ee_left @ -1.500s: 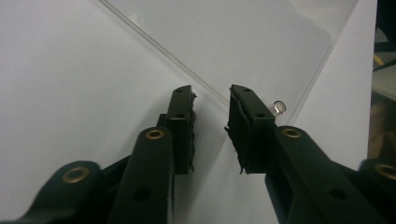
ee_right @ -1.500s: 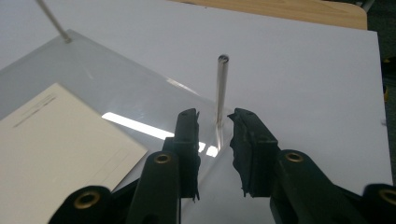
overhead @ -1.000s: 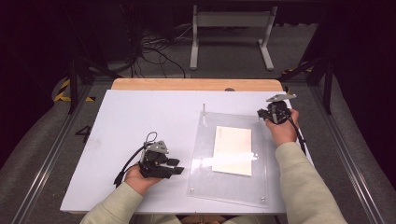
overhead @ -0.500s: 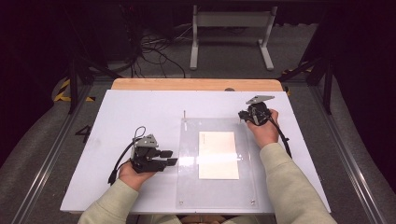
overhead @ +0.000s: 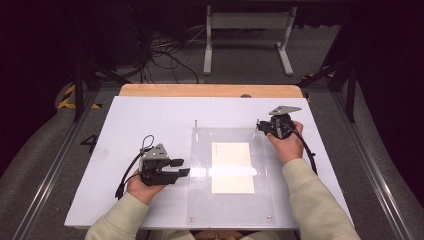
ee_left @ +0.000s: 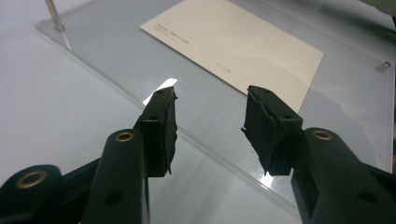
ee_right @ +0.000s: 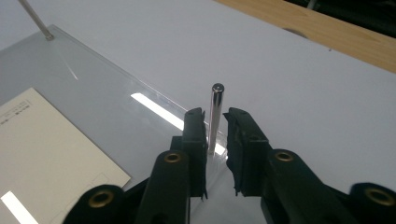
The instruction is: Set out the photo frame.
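One clear acrylic sheet (overhead: 227,200) lies flat on the white table (overhead: 125,125), with one cream card (overhead: 231,167) resting on its middle. Two metal pins (overhead: 196,129) stand upright at the sheet's far corners, at about 11 and 1 o'clock from the card, and two small fasteners (overhead: 192,218) sit at its near corners. The right gripper (ee_right: 215,123) has its jaws around the 1 o'clock pin (ee_right: 216,112); they have just been opening, and the pads now stand slightly apart from it. The left gripper (ee_left: 210,116), at 9 o'clock from the card, hovers half open over the sheet's left edge, holding nothing.
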A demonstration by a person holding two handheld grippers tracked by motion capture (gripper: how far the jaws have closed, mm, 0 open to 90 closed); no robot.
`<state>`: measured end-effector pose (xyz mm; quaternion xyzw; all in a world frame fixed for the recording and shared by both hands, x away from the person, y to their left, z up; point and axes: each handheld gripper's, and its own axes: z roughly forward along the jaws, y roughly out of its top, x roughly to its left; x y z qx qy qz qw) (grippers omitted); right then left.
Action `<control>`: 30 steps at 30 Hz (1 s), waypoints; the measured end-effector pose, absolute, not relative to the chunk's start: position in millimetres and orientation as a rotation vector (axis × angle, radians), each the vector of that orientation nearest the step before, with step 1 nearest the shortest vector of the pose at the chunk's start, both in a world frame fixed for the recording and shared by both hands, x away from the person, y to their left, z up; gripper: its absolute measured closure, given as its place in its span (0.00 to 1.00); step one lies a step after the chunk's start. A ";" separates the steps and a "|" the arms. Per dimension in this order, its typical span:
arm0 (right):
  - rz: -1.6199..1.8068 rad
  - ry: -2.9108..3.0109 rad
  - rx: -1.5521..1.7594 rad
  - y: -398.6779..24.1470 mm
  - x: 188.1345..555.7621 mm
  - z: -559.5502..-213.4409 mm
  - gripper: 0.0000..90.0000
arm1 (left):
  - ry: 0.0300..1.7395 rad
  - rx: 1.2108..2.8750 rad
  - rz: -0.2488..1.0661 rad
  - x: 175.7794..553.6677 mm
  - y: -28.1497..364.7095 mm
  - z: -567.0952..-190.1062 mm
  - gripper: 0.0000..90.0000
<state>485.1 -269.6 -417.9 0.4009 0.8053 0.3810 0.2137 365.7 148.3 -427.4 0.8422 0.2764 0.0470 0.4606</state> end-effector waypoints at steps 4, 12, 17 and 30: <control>1.122 2.249 1.108 -276.0 482.0 -416.8 0.80 | 0.680 2.051 0.153 363.3 150.7 -425.4 0.56; 1.302 2.153 1.133 -279.5 488.7 -421.0 0.79 | 0.646 2.036 0.161 358.8 153.4 -424.8 0.53; 1.301 2.137 1.124 -276.7 492.0 -426.1 0.82 | 0.650 2.038 0.177 356.9 157.6 -425.9 0.52; 1.251 2.122 1.122 -271.8 493.7 -430.8 0.95 | 0.671 2.035 0.190 348.8 166.5 -429.2 0.52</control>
